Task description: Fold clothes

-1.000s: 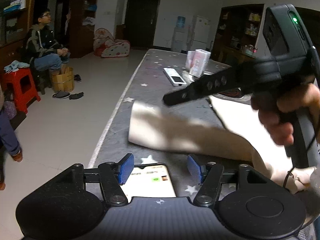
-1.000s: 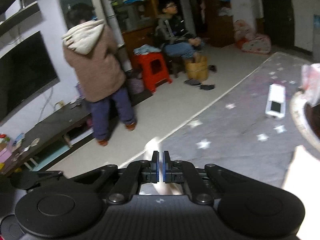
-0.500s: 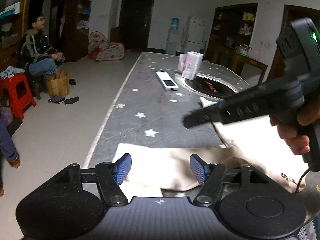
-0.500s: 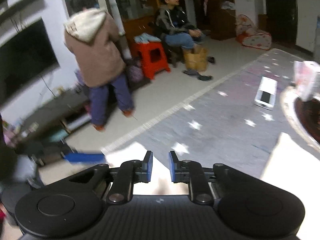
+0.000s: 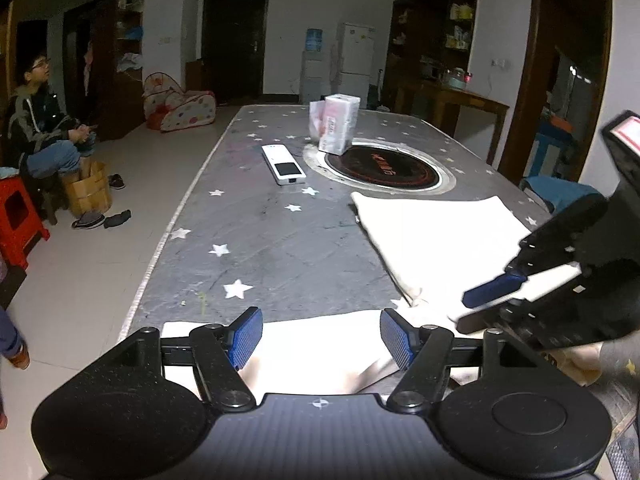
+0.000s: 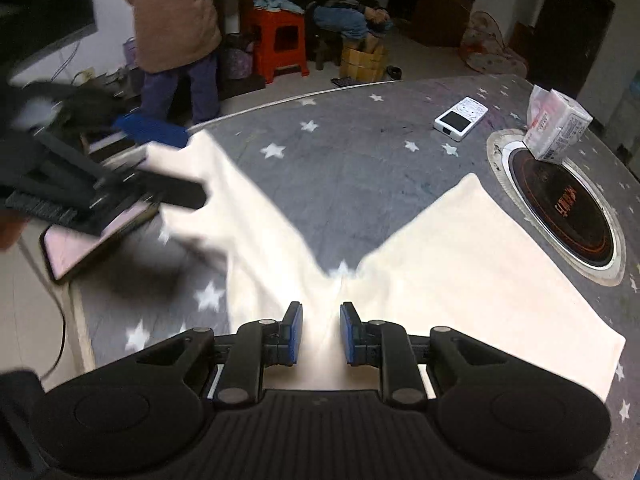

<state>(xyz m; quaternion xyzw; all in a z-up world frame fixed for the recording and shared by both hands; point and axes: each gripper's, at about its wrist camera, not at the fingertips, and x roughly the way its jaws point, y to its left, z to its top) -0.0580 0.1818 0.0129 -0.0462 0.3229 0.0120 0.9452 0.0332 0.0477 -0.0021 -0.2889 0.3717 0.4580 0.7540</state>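
Cream trousers [image 6: 480, 260] lie spread in a V on the grey star-patterned table [image 6: 360, 168]. One leg [image 6: 240, 208] runs toward the near left edge, the other toward the round hob. My right gripper [image 6: 320, 332] hovers over the crotch, jaws opening a little, with cloth below them but not pinched. My left gripper [image 5: 320, 334] is open just above the end of the near leg [image 5: 312, 344], gripping nothing. Each gripper shows in the other's view: the right gripper [image 5: 480, 306] over the far leg [image 5: 440, 232], the left gripper [image 6: 192, 166] blurred.
A white remote [image 5: 283, 164], a tissue pack [image 5: 336, 128] and a round inset hob [image 5: 384, 168] sit farther along the table. A phone [image 6: 80, 248] lies at the near left corner. One person [image 6: 176, 20] stands beside the table; another person [image 5: 40, 120] sits by a red stool.
The right gripper went from shut to slightly open and swung right from the table's edge to the trousers' crotch. The left view shifted, and the near leg now lies under the left fingers.
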